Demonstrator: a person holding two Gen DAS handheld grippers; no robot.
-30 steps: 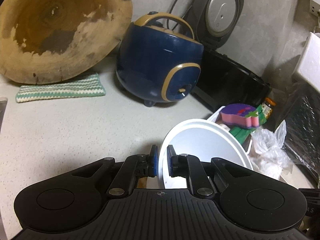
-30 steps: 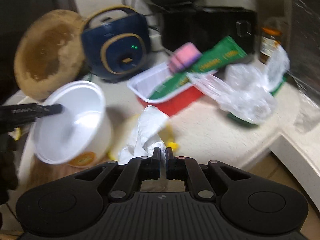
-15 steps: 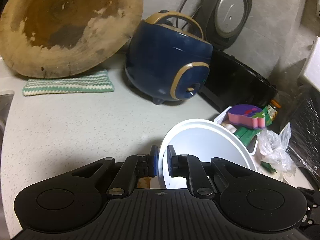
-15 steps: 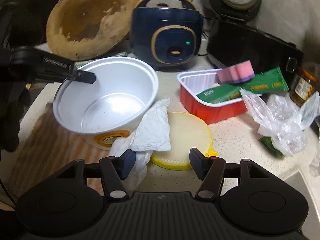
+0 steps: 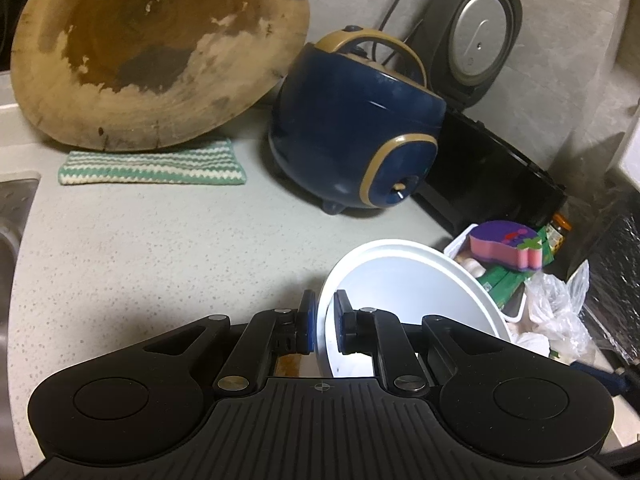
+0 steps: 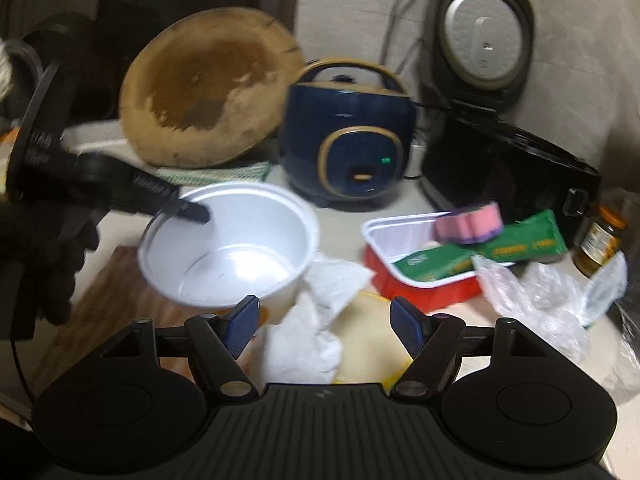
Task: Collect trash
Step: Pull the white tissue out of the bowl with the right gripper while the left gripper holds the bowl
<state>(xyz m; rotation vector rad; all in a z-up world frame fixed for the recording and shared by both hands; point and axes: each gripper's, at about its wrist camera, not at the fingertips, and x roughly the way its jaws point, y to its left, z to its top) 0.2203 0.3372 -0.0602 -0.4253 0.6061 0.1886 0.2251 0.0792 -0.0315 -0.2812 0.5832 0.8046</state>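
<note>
The job looks like it has only just started. The left gripper pinches the near-left rim of the white bowl, one finger inside and one outside. The bowl sits near the front of the counter, tipped a little, and it is empty, so no trash has gone in yet.

The right gripper is wide open and holds nothing. It hangs over the crumpled white tissue, which lies just right of the bowl and partly on a yellow lid.

More trash waits on the right: a red tray with a green packet and a pink sponge on top, and a clear plastic bag near the right edge. This view is a bit blurry, so I cannot tell if the tissue touches the bowl.

The tissue is soft, white and scrunched up. The bowl is thin, smooth and clean inside.
</note>
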